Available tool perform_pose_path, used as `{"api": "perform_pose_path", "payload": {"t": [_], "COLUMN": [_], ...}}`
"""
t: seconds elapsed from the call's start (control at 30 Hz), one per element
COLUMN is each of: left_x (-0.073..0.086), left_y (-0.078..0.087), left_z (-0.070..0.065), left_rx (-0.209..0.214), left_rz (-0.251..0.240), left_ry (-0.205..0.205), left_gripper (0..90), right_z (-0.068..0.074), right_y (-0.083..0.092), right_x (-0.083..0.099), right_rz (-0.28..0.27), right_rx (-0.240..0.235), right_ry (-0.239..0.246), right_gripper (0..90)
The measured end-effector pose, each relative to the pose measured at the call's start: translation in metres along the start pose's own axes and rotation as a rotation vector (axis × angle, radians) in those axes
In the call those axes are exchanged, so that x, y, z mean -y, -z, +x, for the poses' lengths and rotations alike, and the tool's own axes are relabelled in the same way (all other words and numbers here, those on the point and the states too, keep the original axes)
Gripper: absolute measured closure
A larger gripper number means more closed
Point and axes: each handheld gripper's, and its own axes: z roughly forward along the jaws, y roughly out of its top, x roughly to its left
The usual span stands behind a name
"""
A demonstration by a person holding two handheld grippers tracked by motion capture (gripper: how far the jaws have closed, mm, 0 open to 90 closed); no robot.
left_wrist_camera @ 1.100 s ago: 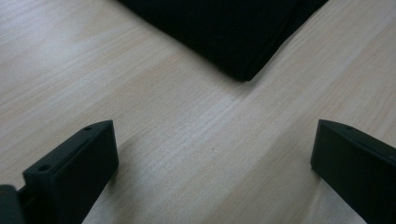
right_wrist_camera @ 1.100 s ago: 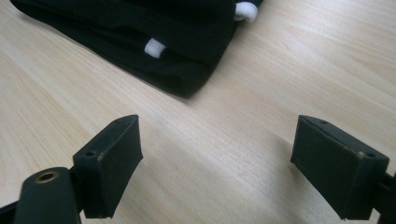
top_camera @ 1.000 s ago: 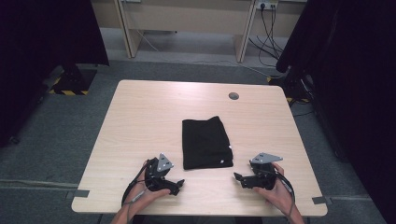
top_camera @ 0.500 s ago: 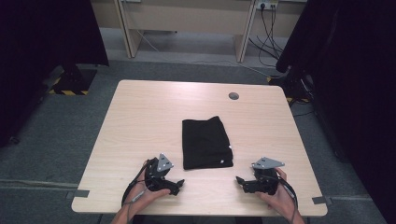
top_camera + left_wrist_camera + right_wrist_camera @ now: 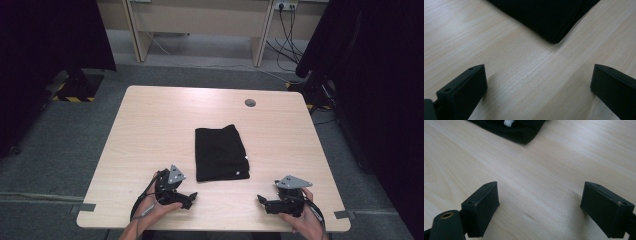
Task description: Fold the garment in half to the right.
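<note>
A folded black garment [image 5: 220,152] lies flat in the middle of the light wooden table [image 5: 150,130]. My left gripper [image 5: 189,198] rests on the table near the front edge, left of the garment's near corner, jaws wide open and empty. A corner of the garment [image 5: 549,17] shows ahead of the open left gripper [image 5: 537,90]. My right gripper [image 5: 262,201] sits near the front edge to the garment's right, also open and empty. In the right gripper view the garment [image 5: 516,128] with a small white tag [image 5: 507,122] lies beyond the right gripper [image 5: 540,206].
A small round grey cap [image 5: 250,102] is set into the table near its far right. Wooden desk legs [image 5: 260,40] and cables [image 5: 290,30] stand on the grey floor behind. Dark curtains [image 5: 380,100] hang at both sides.
My right gripper has drawn back toward the front edge of the table and slightly right. The left gripper and the garment have stayed put.
</note>
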Motion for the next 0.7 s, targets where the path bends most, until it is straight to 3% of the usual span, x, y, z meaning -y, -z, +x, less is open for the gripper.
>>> {"api": "perform_pose_path", "payload": {"t": [0.37,0.7], "left_x": [0.0,0.0], "left_y": [0.0,0.0], "left_z": [0.0,0.0], "left_rx": [-0.001,-0.002], "left_rz": [0.0,-0.001], "left_ry": [0.001,0.002], "left_gripper": [0.0,0.0], "right_z": [0.007,0.012], "right_y": [0.007,0.013], "right_x": [0.007,0.018], "right_rz": [0.001,-0.038], "right_rx": [0.007,0.018], "right_ry": [-0.006,-0.018], "right_gripper": [14.9,14.8]}}
